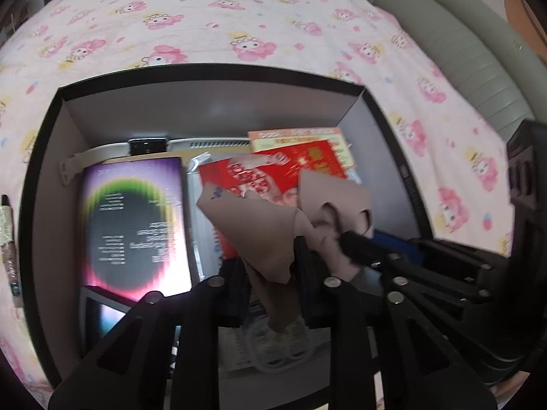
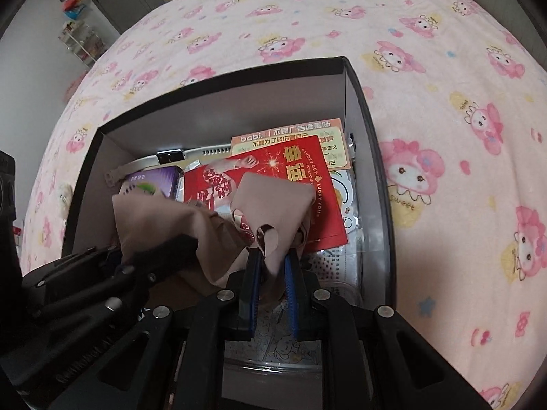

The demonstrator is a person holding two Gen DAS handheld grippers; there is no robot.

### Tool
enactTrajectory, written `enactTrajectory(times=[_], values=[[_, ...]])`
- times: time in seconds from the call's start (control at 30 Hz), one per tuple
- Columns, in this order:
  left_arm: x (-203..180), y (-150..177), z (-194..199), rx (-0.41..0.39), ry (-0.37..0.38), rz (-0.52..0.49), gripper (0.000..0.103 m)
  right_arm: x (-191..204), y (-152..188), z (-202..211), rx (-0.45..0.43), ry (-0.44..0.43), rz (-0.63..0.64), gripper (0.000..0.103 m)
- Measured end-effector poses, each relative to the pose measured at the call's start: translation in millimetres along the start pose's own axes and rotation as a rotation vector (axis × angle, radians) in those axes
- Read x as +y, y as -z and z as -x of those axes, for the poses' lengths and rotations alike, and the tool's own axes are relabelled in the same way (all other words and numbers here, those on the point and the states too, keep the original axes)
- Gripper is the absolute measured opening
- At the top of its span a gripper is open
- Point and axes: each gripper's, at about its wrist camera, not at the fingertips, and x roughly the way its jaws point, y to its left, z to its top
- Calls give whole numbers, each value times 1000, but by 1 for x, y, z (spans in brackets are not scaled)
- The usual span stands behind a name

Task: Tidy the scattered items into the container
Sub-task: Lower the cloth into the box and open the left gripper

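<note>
A black box with grey inner walls (image 1: 212, 102) (image 2: 222, 112) sits on a pink cartoon bedsheet. Inside lie a purple booklet (image 1: 136, 218), a red packet (image 1: 273, 174) (image 2: 273, 171) and an orange card (image 2: 307, 136). Both grippers hold a beige cloth (image 1: 270, 235) (image 2: 273, 201) over the box. My left gripper (image 1: 270, 273) is shut on the cloth's lower fold. My right gripper (image 2: 273, 266), with blue pads, is shut on another part of it. The right gripper also shows in the left wrist view (image 1: 369, 249), and the left one in the right wrist view (image 2: 164, 253).
The pink bedsheet (image 1: 239, 17) (image 2: 444, 102) surrounds the box. A grey-green cushion (image 1: 461, 51) lies at the far right. A pen-like item (image 1: 8, 232) lies left of the box. A shelf rack (image 2: 80, 39) stands by the wall beyond the bed.
</note>
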Motion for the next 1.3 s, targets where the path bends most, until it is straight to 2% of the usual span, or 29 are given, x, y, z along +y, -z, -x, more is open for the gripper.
enactTrajectory(times=[0.1,0.17,0.23,0.3,0.37,0.4,0.53,0.63,0.87,0.93,1.03,1.07,1.1,1.2,1.23,1.3], values=[[3,-1,6,-6,-31,-28,32,4,3,0,-7,25,22,13],[7,-5,17,-38,-55,-44,41,3,4,4,-19,24,21,13],[13,-11,25,-67,-65,-47,44,0,4,11,-43,8,6,13],[17,-16,21,-48,-57,-53,47,-2,1,15,-63,0,-10,13],[19,-22,6,30,-61,-64,48,-4,-2,13,-71,5,-32,13],[20,-25,3,39,-70,-64,48,-5,-3,12,-70,9,-43,13],[22,-37,10,-9,-74,-94,48,-8,-6,10,-61,-26,-69,13],[24,-37,0,26,-34,-101,46,-9,-13,6,-50,-37,-93,13],[30,-15,-29,122,13,-83,43,-2,-7,-9,48,-41,-54,13],[25,-14,-36,159,77,-81,43,-3,-5,-10,56,-14,-71,13],[20,-15,-29,176,253,-45,43,0,-5,10,-44,48,-44,13],[20,-16,-26,165,260,-39,43,1,-5,16,-72,68,-32,13],[20,-16,-22,141,231,-41,43,2,-3,23,-102,82,-20,13],[22,-14,-14,60,21,-63,43,3,-1,25,-89,38,-17,13],[22,-13,-14,55,2,-66,43,3,0,20,-57,14,-20,13],[21,-11,-18,79,25,-66,43,4,1,6,4,-16,-21,13]])
